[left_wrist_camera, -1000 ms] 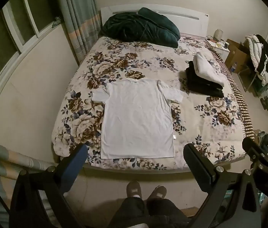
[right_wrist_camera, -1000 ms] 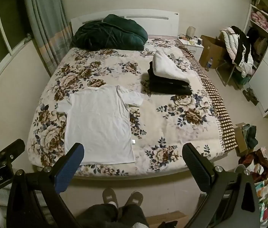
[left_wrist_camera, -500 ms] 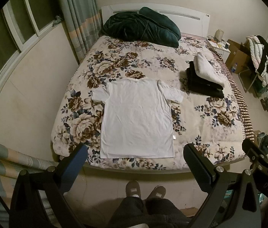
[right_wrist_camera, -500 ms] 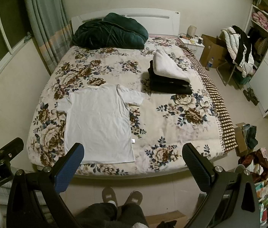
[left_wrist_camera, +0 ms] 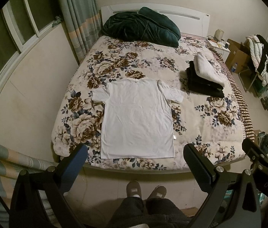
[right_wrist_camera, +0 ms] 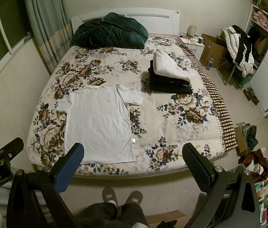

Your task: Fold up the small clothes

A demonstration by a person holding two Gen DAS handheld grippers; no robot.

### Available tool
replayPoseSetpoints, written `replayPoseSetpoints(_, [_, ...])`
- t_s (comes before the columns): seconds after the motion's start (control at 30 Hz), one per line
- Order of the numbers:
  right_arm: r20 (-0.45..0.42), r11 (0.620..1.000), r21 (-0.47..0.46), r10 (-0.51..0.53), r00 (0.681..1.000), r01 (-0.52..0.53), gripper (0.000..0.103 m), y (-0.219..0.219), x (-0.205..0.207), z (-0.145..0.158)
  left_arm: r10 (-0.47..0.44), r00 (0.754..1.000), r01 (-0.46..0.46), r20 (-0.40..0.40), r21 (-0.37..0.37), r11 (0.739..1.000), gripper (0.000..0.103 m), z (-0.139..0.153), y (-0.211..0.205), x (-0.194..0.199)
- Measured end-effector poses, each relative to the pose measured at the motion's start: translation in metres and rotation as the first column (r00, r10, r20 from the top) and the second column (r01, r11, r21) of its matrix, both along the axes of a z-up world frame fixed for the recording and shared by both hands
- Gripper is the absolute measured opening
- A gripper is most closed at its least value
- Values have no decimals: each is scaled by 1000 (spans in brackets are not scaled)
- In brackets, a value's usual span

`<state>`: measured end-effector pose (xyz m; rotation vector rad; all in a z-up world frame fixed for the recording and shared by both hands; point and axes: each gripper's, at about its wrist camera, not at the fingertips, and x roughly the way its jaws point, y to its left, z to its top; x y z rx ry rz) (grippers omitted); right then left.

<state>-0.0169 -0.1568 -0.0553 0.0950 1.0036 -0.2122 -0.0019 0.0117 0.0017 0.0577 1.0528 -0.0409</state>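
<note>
Nearest to me, at the bottom of both wrist views, my left gripper [left_wrist_camera: 134, 160] and right gripper [right_wrist_camera: 133, 159] are each spread wide, holding nothing, raised in the air short of the foot of the bed. Each has a blue-padded finger [left_wrist_camera: 75, 163] on one side and a black-padded finger [right_wrist_camera: 196, 167] on the other. Below them I see the person's dark trouser legs and two grey slippers [right_wrist_camera: 122, 194] on the pale floor. Past the gripper tips is the bed [right_wrist_camera: 171, 114], covered by a cream quilt printed with large brown and blue flowers. The white T-shirt [left_wrist_camera: 137, 117] lies flat on the near left part of the quilt, hem toward me close to the foot edge, collar away, both short sleeves spread out; a small tag shows at its right side seam. Farther back and to the right, well apart from the shirt, sits a stack of folded clothes [right_wrist_camera: 170, 76], black pieces below and a white piece on top. At the head of the bed a dark green bundled duvet [left_wrist_camera: 141, 28] rests against the white headboard [right_wrist_camera: 152, 17]. A green curtain [right_wrist_camera: 44, 28] hangs by the window on the left. On the far right are a cardboard box [right_wrist_camera: 212, 51] and a chair draped with clothes [right_wrist_camera: 240, 45].
</note>
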Motion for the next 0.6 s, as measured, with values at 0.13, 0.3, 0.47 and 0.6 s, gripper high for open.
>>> replayPoseSetpoints(0.13, [1,1000,0,1,1000,-1,103,3,1,0,2,1000,-2,-2,0,1000,103,0,-2,0])
replayPoseSetpoints(0.3, [-1,1000,-1,0,1000,0,103,2,1,2,4,1000,-4,-3,-1,1000,103,0,-2,1])
replayPoseSetpoints(0.47, [-1,1000,-1,2,1000,-2,103,3,2,1,2,1000,-2,-4,-2,1000,103,0,-2,1])
replayPoseSetpoints(0.6, [-2,1000,0,3,1000,-3,103,2,1,2,3,1000,-3,-1,-2,1000,103,0,-2,0])
